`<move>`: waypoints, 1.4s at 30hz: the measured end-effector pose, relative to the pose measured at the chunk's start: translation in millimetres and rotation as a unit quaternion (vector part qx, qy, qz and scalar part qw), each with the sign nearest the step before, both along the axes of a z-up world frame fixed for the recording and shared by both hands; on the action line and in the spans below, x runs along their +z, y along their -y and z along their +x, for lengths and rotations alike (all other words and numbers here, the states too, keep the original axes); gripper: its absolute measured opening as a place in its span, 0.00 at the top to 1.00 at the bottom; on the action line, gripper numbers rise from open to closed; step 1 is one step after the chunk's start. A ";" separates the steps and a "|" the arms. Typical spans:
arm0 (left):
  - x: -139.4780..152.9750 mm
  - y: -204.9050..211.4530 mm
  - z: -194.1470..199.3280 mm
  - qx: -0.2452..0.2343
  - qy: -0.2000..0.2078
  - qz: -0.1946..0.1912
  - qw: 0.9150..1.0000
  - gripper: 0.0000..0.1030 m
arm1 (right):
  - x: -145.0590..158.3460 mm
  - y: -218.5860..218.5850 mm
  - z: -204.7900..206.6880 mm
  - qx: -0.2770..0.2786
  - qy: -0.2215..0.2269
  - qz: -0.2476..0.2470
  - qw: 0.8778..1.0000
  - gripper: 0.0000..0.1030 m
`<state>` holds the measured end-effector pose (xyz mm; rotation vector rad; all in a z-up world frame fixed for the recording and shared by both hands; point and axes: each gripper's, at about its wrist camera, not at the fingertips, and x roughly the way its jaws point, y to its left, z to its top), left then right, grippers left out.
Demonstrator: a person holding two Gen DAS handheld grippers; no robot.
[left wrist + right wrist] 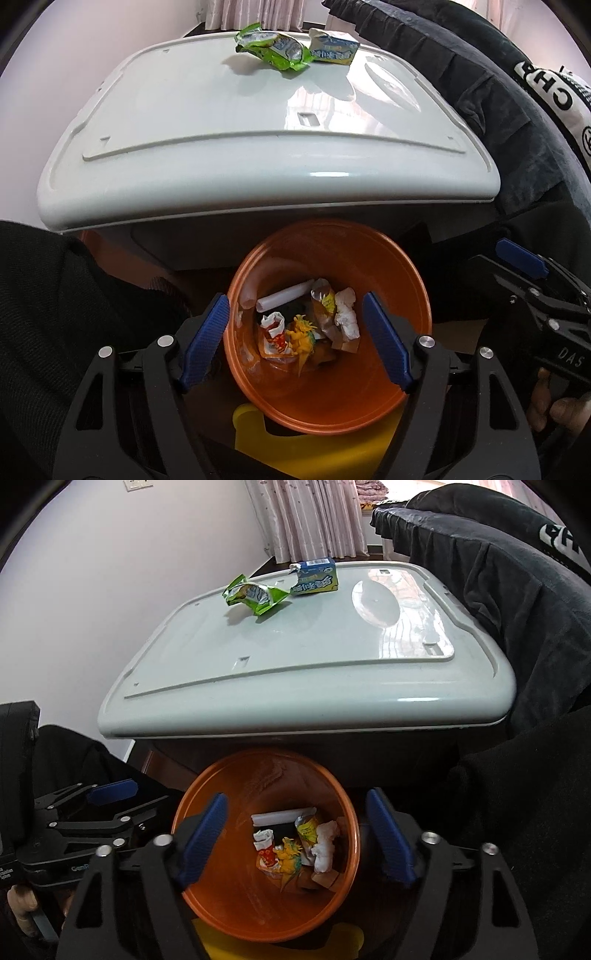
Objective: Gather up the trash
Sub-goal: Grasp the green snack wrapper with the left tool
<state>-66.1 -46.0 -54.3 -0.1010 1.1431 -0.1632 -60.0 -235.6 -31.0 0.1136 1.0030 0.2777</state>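
Orange bin [332,398] is seen below the near edge of the pale lid [207,155], which serves here as the counter. Both tongs are held over the bin's mouth. Left tongs [295,339] are spread wide, with nothing between the blue pads [207,339]. Right tongs [295,834] are likewise spread wide and empty.

Progress: part done, as judged from the layout. Several scraps are already lying at the bottom of the bin: a white paper roll [284,293], a crumpled white tissue [345,314], a red-and-white wrapper [273,328], a yellow wrapper [303,330]. Two pieces are left on the counter, near its far edge: a green wrapper [273,46] and a blue-and-yellow carton [332,46] with a torn end, just beside each other; whether they touch cannot be told. Both are well apart from the tongs. Remaining work is judged to be two more pick-ups and drops.

View differences:
- Left wrist view: right tongs are seen side-on at the right edge, with fingers [554,410] of the holding hand below them. A yellow object [314,446] is seen under the bin's near rim, type unclear. White lettering is seen on the dark garment [480,85] past the counter's right edge.
- Right wrist view: left tongs are seen at the left edge. More of the room is shown: pink curtain [314,517], wall plate [137,484]. The carton's barcode end and a round recess [375,602] near the counter's far right corner are shown more clearly.
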 end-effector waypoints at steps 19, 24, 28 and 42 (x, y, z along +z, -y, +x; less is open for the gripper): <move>51.7 -14.0 228.5 0.186 0.083 -0.090 0.975 0.19 | 55.8 67.3 143.2 -0.063 0.090 0.025 0.994 0.05; 38.0 -2.9 257.0 0.205 0.090 -0.128 0.966 0.19 | 54.2 73.2 142.4 -0.073 0.085 0.045 0.993 0.05; 23.7 -7.9 269.2 0.243 0.088 -0.173 0.950 0.19 | 57.3 70.1 139.0 -0.068 0.094 0.045 0.992 0.05; -11.5 -9.5 312.9 0.292 0.048 -0.097 0.950 0.18 | 58.1 63.6 136.6 -0.057 0.096 0.043 0.993 0.05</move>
